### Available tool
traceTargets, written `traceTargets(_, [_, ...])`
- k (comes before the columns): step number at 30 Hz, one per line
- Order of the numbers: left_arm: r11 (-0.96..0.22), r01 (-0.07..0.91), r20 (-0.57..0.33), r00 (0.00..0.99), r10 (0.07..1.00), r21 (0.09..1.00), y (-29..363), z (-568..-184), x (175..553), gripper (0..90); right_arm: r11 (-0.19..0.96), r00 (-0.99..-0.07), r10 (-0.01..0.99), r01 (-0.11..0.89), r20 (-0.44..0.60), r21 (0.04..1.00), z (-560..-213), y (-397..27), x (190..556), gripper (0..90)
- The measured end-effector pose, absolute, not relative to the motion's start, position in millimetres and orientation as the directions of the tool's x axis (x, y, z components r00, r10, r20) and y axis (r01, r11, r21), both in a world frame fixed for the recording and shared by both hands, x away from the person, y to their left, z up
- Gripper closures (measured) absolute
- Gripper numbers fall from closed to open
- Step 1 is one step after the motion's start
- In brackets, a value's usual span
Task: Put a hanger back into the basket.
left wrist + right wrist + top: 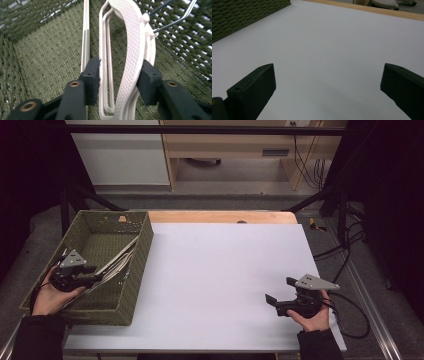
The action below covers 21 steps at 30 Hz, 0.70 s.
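The white hangers lie in the green basket at the left of the high view, their long axis running from the left gripper up toward the basket's right wall. In the left gripper view they pass straight between the jaws, which have let go: the pads stand just beside the plastic without pinching it. The right gripper, lower right on the white table, gapes empty, well apart from them.

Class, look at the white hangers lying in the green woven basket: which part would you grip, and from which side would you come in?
Grip the hangers across their bundled flat arms, coming from above through the basket's open top; the woven walls block the sides, and the arms fit between the left gripper's jaws.
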<state>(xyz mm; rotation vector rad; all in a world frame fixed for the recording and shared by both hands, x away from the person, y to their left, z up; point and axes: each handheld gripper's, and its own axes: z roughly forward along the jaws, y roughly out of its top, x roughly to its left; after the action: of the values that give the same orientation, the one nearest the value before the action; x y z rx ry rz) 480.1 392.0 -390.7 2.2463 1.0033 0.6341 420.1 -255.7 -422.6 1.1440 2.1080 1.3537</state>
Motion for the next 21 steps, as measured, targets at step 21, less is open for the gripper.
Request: traceTargets(21, [-0.345,0.277,0.119,0.6,0.791,0.897,344.3,-338.5,447.9,17.2,0.199,-0.599,0.795,0.407,0.097,0.891,-419.3,-257.0,418.4,0.6])
